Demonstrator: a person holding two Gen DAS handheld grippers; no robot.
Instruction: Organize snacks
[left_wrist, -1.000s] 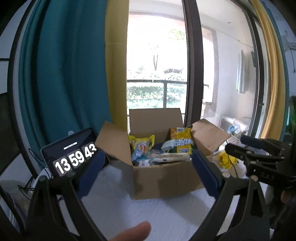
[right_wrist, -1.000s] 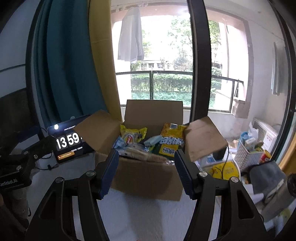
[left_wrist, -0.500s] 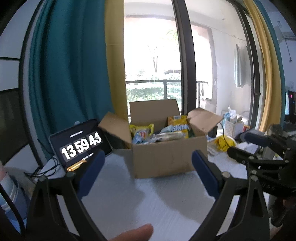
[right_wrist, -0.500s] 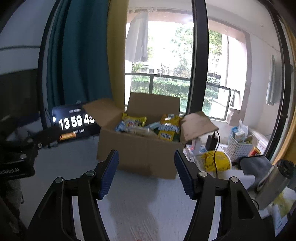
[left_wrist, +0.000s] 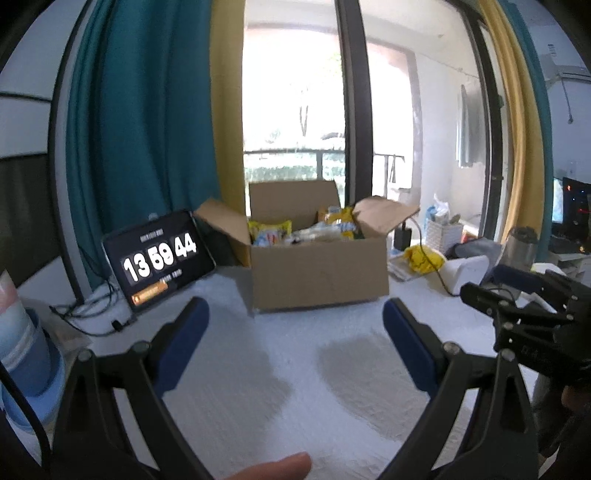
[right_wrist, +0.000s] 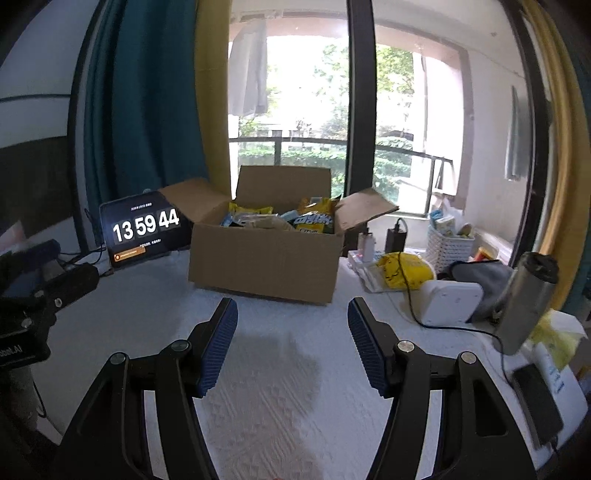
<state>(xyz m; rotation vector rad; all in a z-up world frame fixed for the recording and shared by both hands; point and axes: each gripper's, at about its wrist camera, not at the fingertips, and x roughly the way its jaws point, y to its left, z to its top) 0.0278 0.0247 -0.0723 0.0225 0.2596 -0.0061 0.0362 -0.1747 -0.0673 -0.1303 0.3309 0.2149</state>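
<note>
An open cardboard box (left_wrist: 319, 271) stands on the white table, also in the right wrist view (right_wrist: 264, 264). It holds several snack packets, among them yellow bags (left_wrist: 269, 229) (right_wrist: 317, 218). My left gripper (left_wrist: 295, 319) is open and empty, well back from the box. My right gripper (right_wrist: 291, 314) is open and empty, also short of the box. Each gripper shows at the edge of the other's view (left_wrist: 524, 306) (right_wrist: 33, 295).
A tablet clock (right_wrist: 142, 227) leans left of the box. Right of it lie a yellow bag (right_wrist: 404, 271), a white device (right_wrist: 450, 299) with a cable, a white basket (right_wrist: 447, 245) and a steel flask (right_wrist: 526, 295). A blue cup (left_wrist: 26, 369) stands at the left.
Both grippers have pulled back from the box, which now looks smaller and farther. Both stay open and empty.
</note>
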